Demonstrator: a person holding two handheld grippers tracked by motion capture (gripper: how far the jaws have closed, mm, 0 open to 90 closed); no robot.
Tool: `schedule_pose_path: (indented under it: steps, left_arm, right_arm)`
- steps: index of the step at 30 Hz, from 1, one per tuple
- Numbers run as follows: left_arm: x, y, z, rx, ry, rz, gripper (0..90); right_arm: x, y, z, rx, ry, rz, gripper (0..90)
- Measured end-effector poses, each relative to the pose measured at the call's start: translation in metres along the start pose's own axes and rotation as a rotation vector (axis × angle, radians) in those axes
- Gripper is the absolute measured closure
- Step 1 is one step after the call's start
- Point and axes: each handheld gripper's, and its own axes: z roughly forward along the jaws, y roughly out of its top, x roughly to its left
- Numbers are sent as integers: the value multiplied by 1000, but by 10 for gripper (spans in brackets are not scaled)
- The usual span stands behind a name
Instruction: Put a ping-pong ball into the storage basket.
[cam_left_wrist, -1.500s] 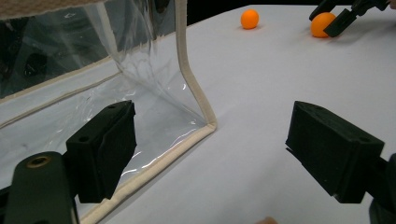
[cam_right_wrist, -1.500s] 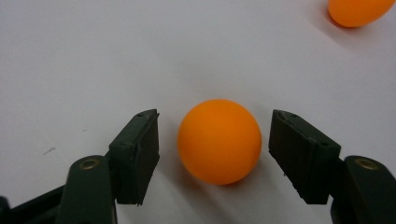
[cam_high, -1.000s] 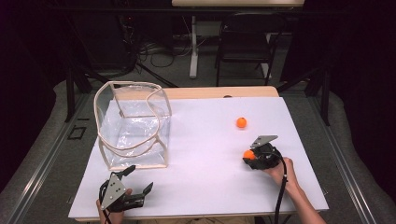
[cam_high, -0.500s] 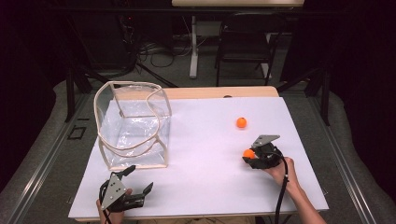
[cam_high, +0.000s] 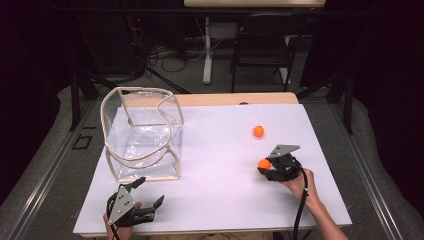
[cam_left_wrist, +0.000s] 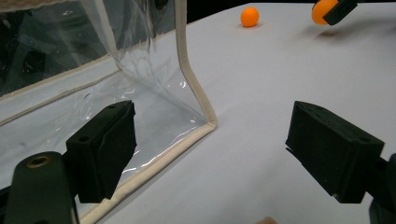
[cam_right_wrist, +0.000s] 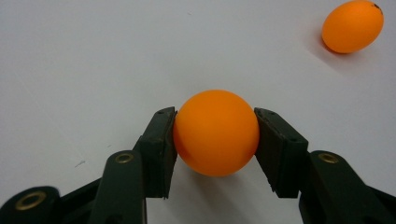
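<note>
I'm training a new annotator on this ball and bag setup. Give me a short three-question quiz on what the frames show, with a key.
1. True or false: the right tongs are shut on an orange ball.
2. How many orange balls show in the high view, counting the held one and the loose ball?
A. one
B. two
C. three
3. Fill in: the left tongs stand ____, near a bottom corner of the clear bag.

Key
1. True: both jaws press the ball's sides.
2. B: one held, one loose on the white tabletop.
3. open: nothing sits between the jaws.
</note>
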Motion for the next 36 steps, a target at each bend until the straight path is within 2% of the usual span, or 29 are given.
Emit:
schedule_pose_path:
  steps: [28,36]
  left_arm:
    - [1,0,-1,-5,3,-8,157]
    - [1,-1,-1,-4,5,-6,157]
  right_arm:
    - [13,11,-8,-101,14,-28,507]
    - [17,15,-9,-113,15,-38,508]
